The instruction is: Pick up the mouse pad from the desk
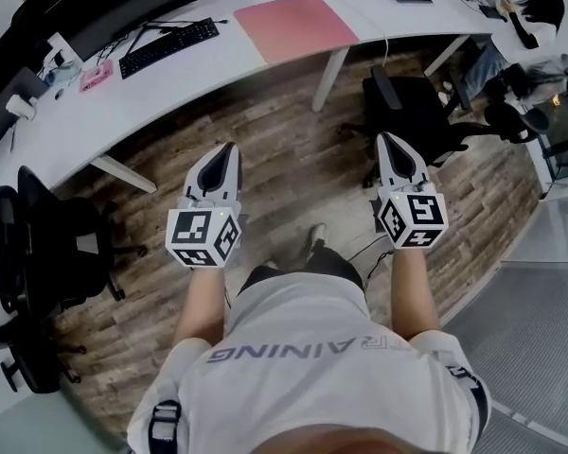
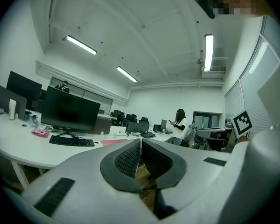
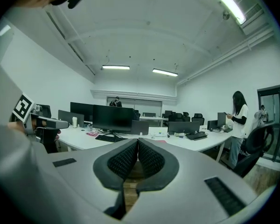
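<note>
A pink mouse pad [image 1: 295, 25] lies flat on the curved white desk [image 1: 208, 69], to the right of a black keyboard [image 1: 168, 46]. Both grippers hang over the wooden floor, well short of the desk, pointing toward it. My left gripper [image 1: 229, 149] is shut and empty. My right gripper [image 1: 388, 140] is shut and empty too. In the left gripper view the mouse pad [image 2: 113, 142] shows as a thin pink strip just above the closed jaws. In the right gripper view only a sliver of the mouse pad [image 3: 161, 141] peeks over the jaws.
A black office chair [image 1: 412, 112] stands by the desk's right leg, another black chair [image 1: 38, 263] at the left. A monitor [image 2: 70, 111], a pink box [image 1: 96, 75] and a white cup [image 1: 21, 107] are on the desk. A person [image 3: 236, 125] stands at the far right.
</note>
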Demonstrator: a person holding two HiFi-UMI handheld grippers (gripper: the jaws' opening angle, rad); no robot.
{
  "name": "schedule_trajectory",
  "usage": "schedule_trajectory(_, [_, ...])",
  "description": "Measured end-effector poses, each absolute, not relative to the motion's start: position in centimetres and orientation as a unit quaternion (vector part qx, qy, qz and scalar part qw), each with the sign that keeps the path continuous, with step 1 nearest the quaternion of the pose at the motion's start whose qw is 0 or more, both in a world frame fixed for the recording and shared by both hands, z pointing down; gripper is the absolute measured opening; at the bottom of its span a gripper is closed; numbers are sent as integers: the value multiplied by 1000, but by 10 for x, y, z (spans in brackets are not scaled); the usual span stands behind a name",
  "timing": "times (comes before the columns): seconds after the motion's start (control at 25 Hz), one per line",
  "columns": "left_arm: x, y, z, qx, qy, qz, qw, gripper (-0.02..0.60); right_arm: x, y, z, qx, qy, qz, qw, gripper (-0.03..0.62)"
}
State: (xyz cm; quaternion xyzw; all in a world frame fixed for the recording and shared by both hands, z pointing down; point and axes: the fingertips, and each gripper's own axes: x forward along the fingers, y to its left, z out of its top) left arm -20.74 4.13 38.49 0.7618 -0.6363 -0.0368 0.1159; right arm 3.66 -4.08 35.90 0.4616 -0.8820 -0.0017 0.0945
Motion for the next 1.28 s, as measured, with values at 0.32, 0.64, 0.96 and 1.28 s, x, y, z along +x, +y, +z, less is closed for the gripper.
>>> schedule_trajectory(0.32, [-220,-23,381,740,-665,-26,102,34,18,-125,363,430,-899,-1,76,24])
schedule_trajectory(0.64, [-197,-128,376,721,-686,-11,103,34,42,-245,368,411,-909,17,62,24])
schedule_trajectory(0.96, [-150,-256,378,711,-696,12,103,34,86,-380,382,397,-915,40,56,25])
schedule_trajectory(1.28, [-135,-339,389,699,-706,28,108,34,106,-470,400,393,-916,58,50,24])
